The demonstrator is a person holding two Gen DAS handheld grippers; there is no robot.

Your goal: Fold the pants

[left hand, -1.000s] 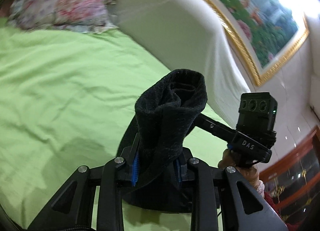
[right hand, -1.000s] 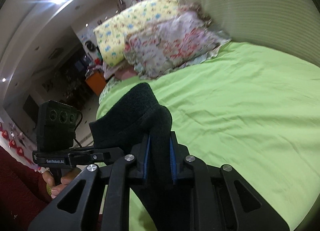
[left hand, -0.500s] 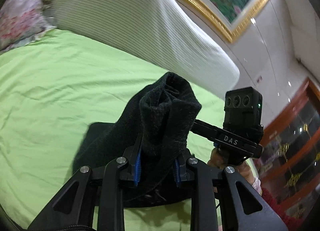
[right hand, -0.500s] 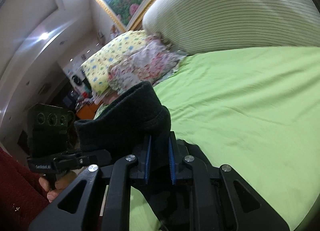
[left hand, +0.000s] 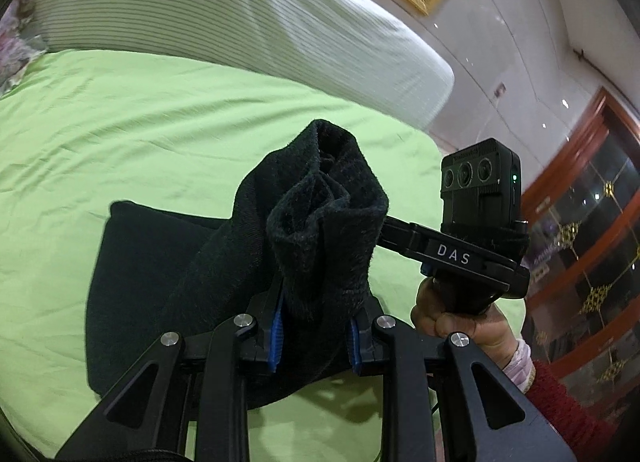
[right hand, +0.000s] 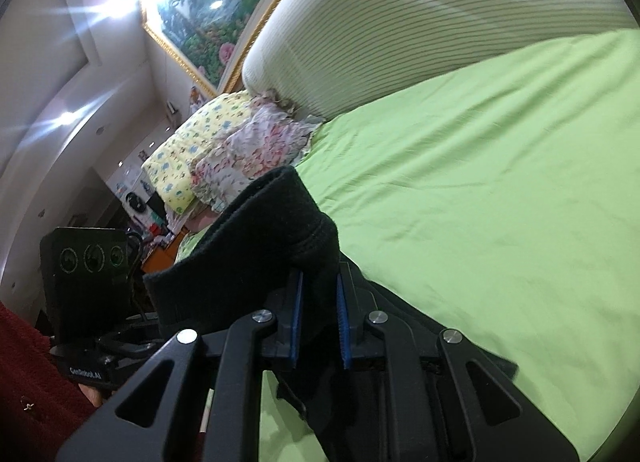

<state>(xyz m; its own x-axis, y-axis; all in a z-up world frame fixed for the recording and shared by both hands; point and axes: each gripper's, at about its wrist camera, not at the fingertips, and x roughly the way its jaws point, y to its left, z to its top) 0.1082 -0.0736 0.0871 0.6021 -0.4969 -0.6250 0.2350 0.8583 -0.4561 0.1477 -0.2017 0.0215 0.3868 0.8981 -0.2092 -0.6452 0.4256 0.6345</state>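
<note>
Left gripper (left hand: pixel 316 326) clamped on a bunched fold of black pants (left hand: pixel 172 286), right gripper (right hand: pixel 320 318) pinching another edge of the same garment, pants partly lifted off the green bedsheet (left hand: pixel 140 121), the rest draped on it, striped bolster (left hand: pixel 240 13) along the sheet's far edge.

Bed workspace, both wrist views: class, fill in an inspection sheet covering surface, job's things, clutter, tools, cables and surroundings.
Surface: green sheet, lightly creased.
Job's things: black pants, partly lying on the sheet, bunched ends raised.
Clutter: floral pillows at the bed's far end.
Tools: left tool and right tool each shut on pants fabric.
Cables: thin black cable behind the left tool's camera block.
Surroundings: striped headboard, gold-framed painting, wooden cabinet.
</note>
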